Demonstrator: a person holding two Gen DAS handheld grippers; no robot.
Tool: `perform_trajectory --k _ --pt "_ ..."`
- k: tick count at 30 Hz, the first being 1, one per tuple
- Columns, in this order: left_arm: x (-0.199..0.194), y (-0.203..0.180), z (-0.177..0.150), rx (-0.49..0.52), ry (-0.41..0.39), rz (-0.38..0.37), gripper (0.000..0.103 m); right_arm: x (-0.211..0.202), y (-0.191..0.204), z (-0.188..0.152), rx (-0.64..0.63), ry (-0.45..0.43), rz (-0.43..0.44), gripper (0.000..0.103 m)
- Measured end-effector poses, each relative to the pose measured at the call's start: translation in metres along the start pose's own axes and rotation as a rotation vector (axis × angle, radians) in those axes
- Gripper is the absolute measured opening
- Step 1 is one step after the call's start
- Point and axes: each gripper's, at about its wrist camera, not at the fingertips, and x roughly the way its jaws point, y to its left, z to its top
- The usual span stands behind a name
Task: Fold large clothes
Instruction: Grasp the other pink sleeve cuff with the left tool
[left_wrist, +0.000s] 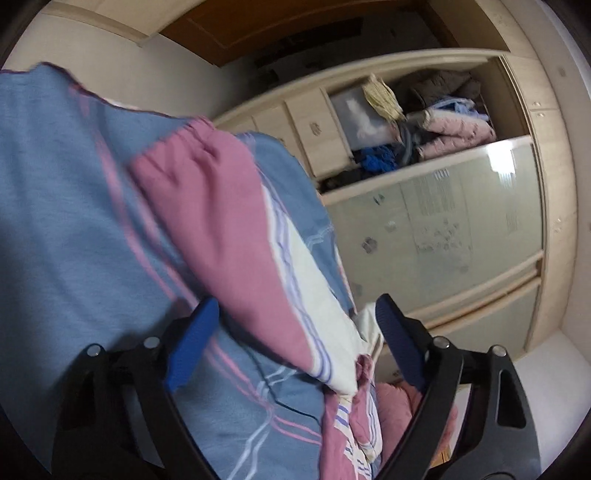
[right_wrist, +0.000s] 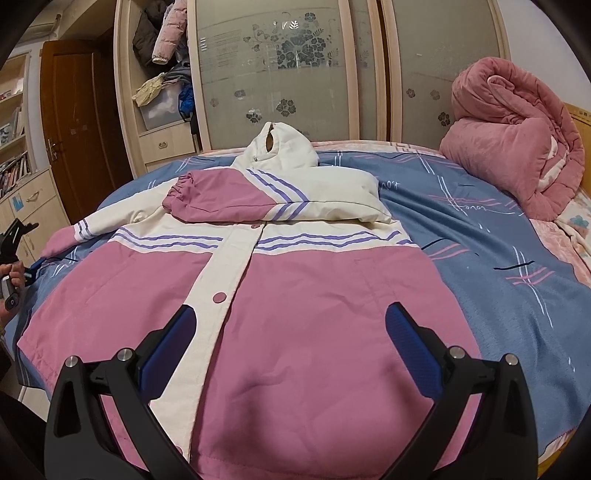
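Observation:
A pink and cream jacket (right_wrist: 295, 302) with purple stripes lies face up on a bed with a blue sheet (right_wrist: 480, 236). One sleeve (right_wrist: 236, 197) is folded across its chest. The other sleeve (right_wrist: 85, 227) stretches out to the left. My right gripper (right_wrist: 291, 332) is open above the jacket's lower front, holding nothing. My left gripper (left_wrist: 295, 325) is open, its blue fingers on either side of the left sleeve (left_wrist: 236, 236), whose pink cuff points away. The left gripper also shows at the far left of the right wrist view (right_wrist: 33, 267), at the sleeve's end.
A rolled pink quilt (right_wrist: 517, 140) sits at the bed's far right. Behind the bed stands a wardrobe with frosted sliding doors (right_wrist: 280, 74) and an open section stuffed with clothes (right_wrist: 166, 55). A wooden door (right_wrist: 77, 122) and bookshelves (right_wrist: 14, 140) are on the left.

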Motion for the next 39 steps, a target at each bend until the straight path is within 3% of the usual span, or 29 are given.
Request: perform_trajectory --k 6,12,16,20,27,34,38,39 --pt "0.029 0.003 -0.003 -0.011 0.042 0.057 0.087 0.005 0.006 -0.002 -0.017 0.014 0.0 0.102" --pt "0.033 -0.003 -0.01 -0.05 0.09 0.118 0.087 0.009 0.007 -0.002 -0.019 0.022 0.001 0.102" --pt "0.033 0.002 -0.006 -0.042 0.052 0.145 0.087 0.011 0.009 -0.002 -0.02 0.027 0.009 0.102" --pt "0.037 0.014 0.001 -0.074 0.008 0.112 0.087 0.013 0.014 -0.003 -0.032 0.034 0.016 0.102" --pt "0.028 0.022 0.013 -0.137 -0.063 -0.012 0.086 0.016 0.013 -0.005 -0.039 0.042 0.008 0.102" --pt "0.01 0.036 0.028 -0.162 -0.15 -0.051 0.086 0.017 0.016 -0.006 -0.042 0.044 0.015 0.102" --pt "0.017 0.041 0.031 -0.151 -0.144 -0.001 0.072 0.019 0.018 -0.007 -0.048 0.052 0.02 0.102" --pt "0.018 0.041 0.031 -0.146 -0.145 0.024 0.063 0.02 0.018 -0.007 -0.048 0.053 0.02 0.102"
